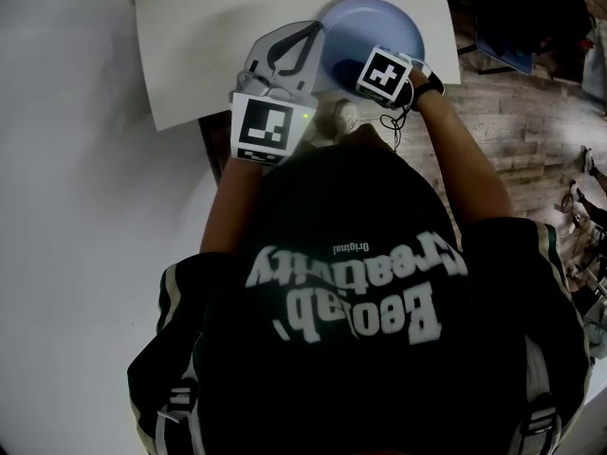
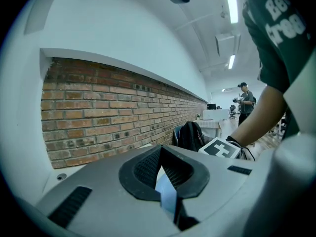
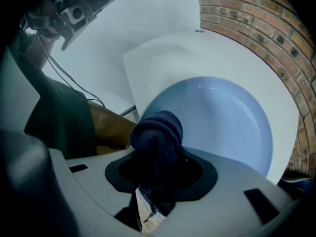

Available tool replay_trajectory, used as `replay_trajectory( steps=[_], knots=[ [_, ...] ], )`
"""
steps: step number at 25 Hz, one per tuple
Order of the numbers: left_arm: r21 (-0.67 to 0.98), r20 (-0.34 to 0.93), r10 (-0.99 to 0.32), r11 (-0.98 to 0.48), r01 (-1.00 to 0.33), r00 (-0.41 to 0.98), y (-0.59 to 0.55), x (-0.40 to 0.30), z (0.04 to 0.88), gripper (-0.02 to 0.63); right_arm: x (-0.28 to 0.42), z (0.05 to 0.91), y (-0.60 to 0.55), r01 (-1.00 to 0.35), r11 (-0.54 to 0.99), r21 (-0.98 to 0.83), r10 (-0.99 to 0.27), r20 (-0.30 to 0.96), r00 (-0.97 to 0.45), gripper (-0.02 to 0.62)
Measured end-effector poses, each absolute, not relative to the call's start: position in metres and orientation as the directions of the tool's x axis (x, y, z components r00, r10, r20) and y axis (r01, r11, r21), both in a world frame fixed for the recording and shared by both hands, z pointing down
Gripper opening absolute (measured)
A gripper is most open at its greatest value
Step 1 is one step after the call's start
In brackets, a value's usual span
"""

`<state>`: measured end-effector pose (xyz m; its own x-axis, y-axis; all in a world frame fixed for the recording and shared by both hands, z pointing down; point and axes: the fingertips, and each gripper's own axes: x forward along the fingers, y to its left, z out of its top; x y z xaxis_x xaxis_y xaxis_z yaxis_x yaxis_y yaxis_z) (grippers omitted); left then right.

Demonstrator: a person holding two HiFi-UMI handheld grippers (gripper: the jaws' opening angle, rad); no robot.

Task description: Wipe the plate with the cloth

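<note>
Right gripper view showed the cloth (image 3: pixel 157 135), a dark blue knitted bunch, clamped between the jaws of the right gripper (image 3: pixel 159 169). Its rounded end stood out over the near edge of the pale blue plate (image 3: pixel 222 117); whether it touched the plate's surface could not be told. The left gripper (image 2: pixel 163 174) had its jaws closed on the plate's rim, and a thin strip of pale blue edge showed between the ribbed pads (image 2: pixel 148 167). In the head view that gripper sat at the plate's left rim, with the right gripper over the plate's near right side. The plate was above a white sheet (image 1: pixel 209 36) that lay on a white table (image 1: pixel 76 207). A brick wall (image 2: pixel 108 117) ran behind the table. A dark backpack (image 2: pixel 190 135) stood farther off, and wooden floor (image 1: pixel 531 121) showed to the right.
</note>
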<state>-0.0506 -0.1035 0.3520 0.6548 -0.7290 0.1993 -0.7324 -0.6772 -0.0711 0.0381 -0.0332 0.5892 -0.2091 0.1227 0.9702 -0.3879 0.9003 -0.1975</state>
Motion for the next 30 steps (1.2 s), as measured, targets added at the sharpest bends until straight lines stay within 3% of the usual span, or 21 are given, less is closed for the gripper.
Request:
replay_trajectory(
  steps=[5,10,20,30],
  knots=[
    [-0.064,0.215,-0.752,-0.648,-0.759,0.623,-0.102,-0.062,0.356,0.002,0.024,0.591,-0.066,-0.334,0.939,-0.08,0.008,0.977,-0.212,0.144],
    [-0.063,0.229,-0.777,-0.612,-0.788,0.586,-0.101,-0.07,0.355,0.002,0.016,0.591,-0.099,-0.372,0.928,-0.012,-0.086,0.965,-0.246,0.145],
    [-0.069,0.241,-0.797,-0.583,-0.809,0.554,-0.093,-0.084,0.364,0.002,0.047,0.592,-0.162,-0.49,0.86,0.143,-0.261,0.948,-0.18,0.146],
    [-0.07,0.241,-0.767,-0.625,-0.778,0.595,-0.095,-0.063,0.363,0.002,0.119,0.592,-0.163,-0.648,0.745,0.158,-0.283,0.955,-0.092,0.146]
  ],
)
